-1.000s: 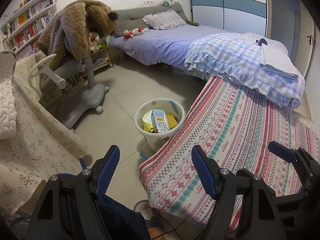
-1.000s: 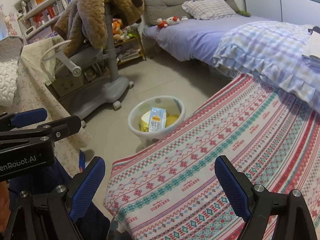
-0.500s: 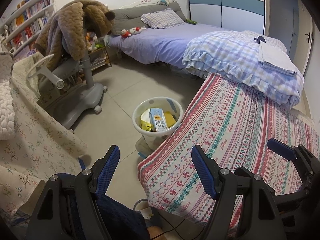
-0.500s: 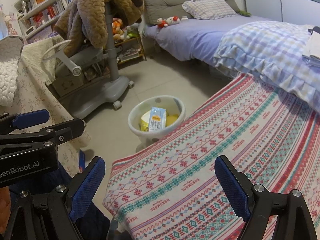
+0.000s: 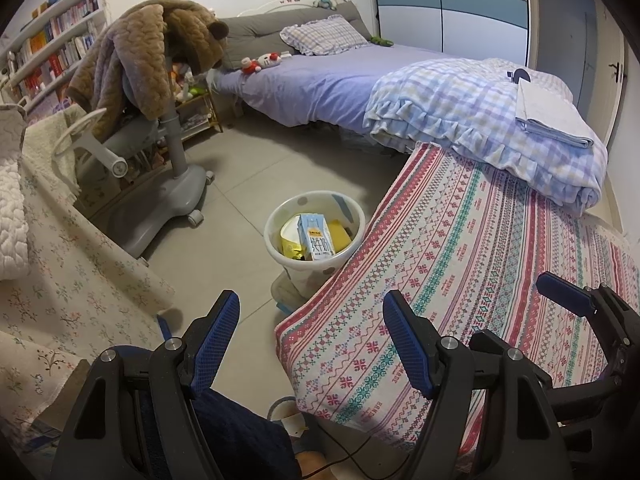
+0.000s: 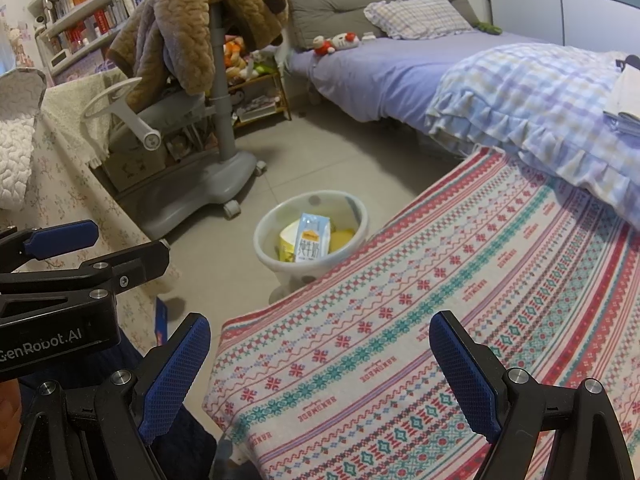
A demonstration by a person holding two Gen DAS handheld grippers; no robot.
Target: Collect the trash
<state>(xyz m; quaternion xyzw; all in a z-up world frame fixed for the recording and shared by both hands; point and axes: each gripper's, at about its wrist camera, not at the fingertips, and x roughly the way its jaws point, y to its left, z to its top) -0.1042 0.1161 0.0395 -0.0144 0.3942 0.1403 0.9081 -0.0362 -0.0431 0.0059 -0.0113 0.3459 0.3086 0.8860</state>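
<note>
Both tools gape empty: left tool (image 5: 311, 334), right tool (image 6: 320, 364) held back over patterned surface (image 6: 460, 280). Bin (image 5: 276, 248) on floor beside surface edge, within drop reach; milk carton (image 5: 316, 236) inside.

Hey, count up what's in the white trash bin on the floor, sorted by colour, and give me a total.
Inside the bin:
Light blue milk carton: 1
Yellow items: 2, a wrapper and a flat piece
Total: 3 visible; anything beneath is hidden.
</note>
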